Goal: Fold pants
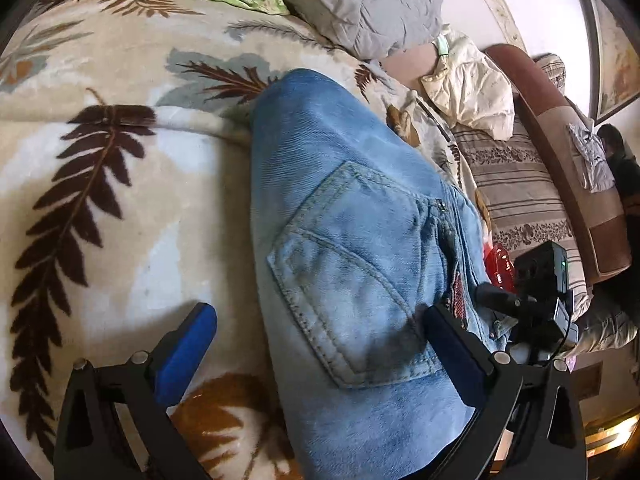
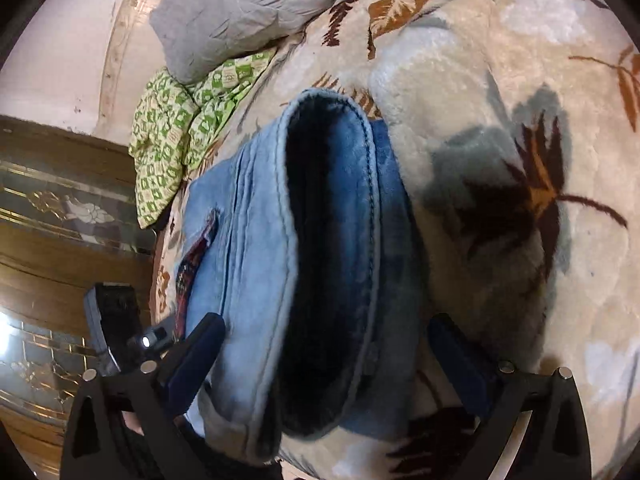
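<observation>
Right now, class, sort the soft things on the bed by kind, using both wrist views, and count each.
Blue jeans: 1
Grey pillow: 1
Green patterned cloth: 1
Leaf-print blanket: 1
Striped pillow: 1
Cream crumpled cloth: 1
Total: 6

The left gripper [image 1: 320, 332] hangs over folded blue jeans [image 1: 352, 248], its blue-padded fingers [image 1: 188, 352] spread wide to either side of a back pocket [image 1: 352, 288], neither pad pressing the denim. The jeans lie on a leaf-print blanket [image 1: 100, 184]. The right gripper [image 1: 536, 296] shows at the jeans' right edge. A grey pillow [image 1: 360, 4] lies beyond.
</observation>
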### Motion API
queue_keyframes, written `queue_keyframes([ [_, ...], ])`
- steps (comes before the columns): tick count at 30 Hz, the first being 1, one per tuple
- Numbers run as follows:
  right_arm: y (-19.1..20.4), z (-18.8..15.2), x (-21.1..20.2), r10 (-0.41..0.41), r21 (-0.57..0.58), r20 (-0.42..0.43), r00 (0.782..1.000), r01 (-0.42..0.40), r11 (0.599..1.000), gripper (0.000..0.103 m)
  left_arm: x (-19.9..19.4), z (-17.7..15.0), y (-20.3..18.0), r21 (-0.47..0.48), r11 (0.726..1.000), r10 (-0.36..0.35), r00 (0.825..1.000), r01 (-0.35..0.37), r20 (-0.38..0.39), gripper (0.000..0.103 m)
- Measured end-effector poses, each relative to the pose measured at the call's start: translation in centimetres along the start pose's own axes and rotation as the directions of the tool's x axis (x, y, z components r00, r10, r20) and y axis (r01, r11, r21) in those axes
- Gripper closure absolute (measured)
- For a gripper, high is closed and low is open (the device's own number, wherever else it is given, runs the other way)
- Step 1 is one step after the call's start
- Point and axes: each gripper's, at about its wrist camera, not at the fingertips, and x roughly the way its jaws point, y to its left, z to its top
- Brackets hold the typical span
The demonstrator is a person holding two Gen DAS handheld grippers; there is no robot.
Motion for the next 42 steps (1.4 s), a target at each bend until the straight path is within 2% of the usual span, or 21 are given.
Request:
queue_keyframes([
  [3,0.5,0.3,0.7,0.003,0.001,0.0,1.0,-0.003,1.0,0.001,0.5,0.3,0.1,-0.022,1.0,-0.018,1.0,0.018,0.011,0.0],
  [4,0.9,0.2,0.9,-0.008,-0.021,0.006,1.0,0.008,1.0,0.006,0.6,0.3,0.1,-0.025,1.0,-0.015,1.0,0.015,0.018,0.0],
  [5,1.4,-0.1,1.1,-0.035,-0.051,0.015,0.999,0.035,0.998,0.019,0.8,0.2,-0.2,-0.022,1.0,-0.006,1.0,0.006,0.021,0.002],
  [6,2.1,-0.5,1.1,-0.066,-0.091,0.031,0.997,0.068,0.994,0.025,0.8,0.1,-0.6,0.004,1.0,0.004,1.0,-0.004,0.015,0.035],
  [7,2.6,-0.7,1.1,-0.07,-0.112,0.041,0.997,0.074,0.991,0.036,0.8,-0.1,-1.4,0.054,0.998,-0.022,1.0,0.022,-0.002,0.064],
  [8,2.9,-1.0,1.0,-0.075,-0.127,0.057,0.996,0.081,0.989,0.046,0.7,-0.2,-2.0,0.067,0.998,-0.001,1.0,0.0,0.014,0.064],
  [9,3.2,-1.4,0.8,-0.08,-0.15,0.075,0.994,0.09,0.985,0.049,0.5,-0.2,-2.3,0.082,0.997,0.008,1.0,-0.01,0.023,0.071],
  [11,3.6,-1.8,0.5,-0.093,-0.174,0.105,0.99,0.11,0.979,0.056,0.2,-0.4,-3.2,0.124,0.991,0.036,0.999,-0.041,0.038,0.073],
  [15,4.2,-2.7,-0.2,-0.112,-0.198,0.152,0.982,0.142,0.97,0.061,-0.3,-1.1,-4.8,0.179,0.979,0.08,0.994,-0.094,0.08,0.076],
  [21,6.4,-3.4,-2.1,-0.088,-0.263,0.221,0.971,0.146,0.954,0.069,-3.1,-1.0,-7.9,0.328,0.93,0.106,0.974,-0.169,0.2,0.084],
  [24,8.6,-3.0,-3.0,-0.06,-0.301,0.265,0.962,0.142,0.943,0.07,-4.8,0.2,-8.4,0.335,0.925,0.101,0.966,-0.179,0.237,0.084],
  [31,13.4,-0.3,-2.7,0.002,-0.376,0.352,0.936,0.14,0.916,0.07,-8.5,4.0,-6.6,0.318,0.924,0.091,0.93,-0.212,0.355,0.084],
  [34,14.8,1.0,-1.2,0.005,-0.392,0.359,0.933,0.146,0.908,0.07,-8.7,5.2,-5.0,0.297,0.93,0.102,0.926,-0.219,0.363,0.084],
  [38,15.5,1.8,2.3,-0.048,-0.397,0.335,0.941,0.187,0.899,0.07,-7.0,5.9,-2.1,0.259,0.935,0.151,0.933,-0.242,0.326,0.084],
  [42,14.0,1.8,6.3,-0.15,-0.387,0.276,0.949,0.253,0.887,0.07,-2.9,5.6,1.4,0.21,0.939,0.23,0.95,-0.274,0.211,0.083],
])
